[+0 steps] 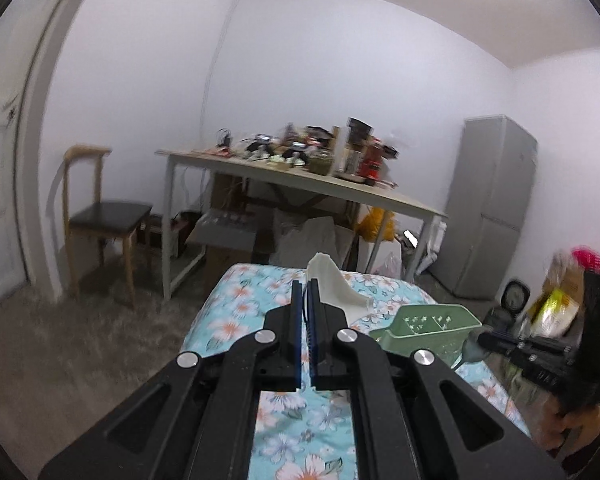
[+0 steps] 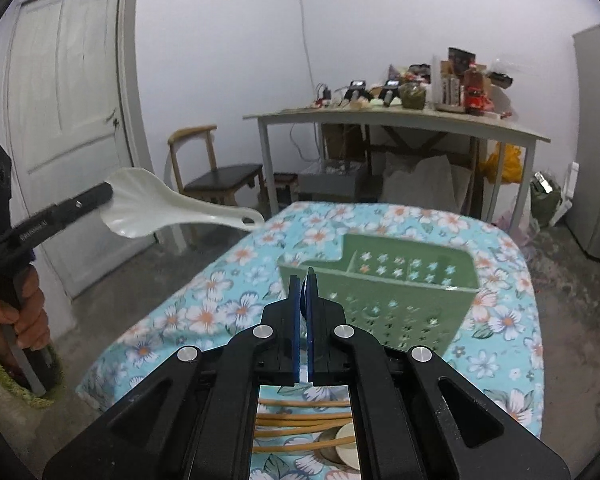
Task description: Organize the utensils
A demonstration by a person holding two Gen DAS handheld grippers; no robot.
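My left gripper [image 1: 306, 282] is shut on a white plastic rice paddle [image 1: 336, 286] and holds it in the air, off the left of the floral table; the paddle also shows in the right wrist view [image 2: 156, 206], gripped at its broad end with the handle pointing right. My right gripper [image 2: 306, 276] is shut on a metal spoon [image 1: 473, 347], seen in the left wrist view beside the green utensil holder [image 1: 428, 326]. The holder [image 2: 380, 280] stands on the floral tablecloth [image 2: 204, 312], just ahead of my right gripper. Wooden chopsticks [image 2: 300, 416] lie under my right gripper.
A small round dish [image 2: 346, 450] lies by the chopsticks. Behind stand a cluttered white table [image 2: 400, 120], a wooden chair [image 2: 216, 176], a door [image 2: 64, 112] and a grey fridge [image 1: 492, 208]. Boxes and bags sit under the far table.
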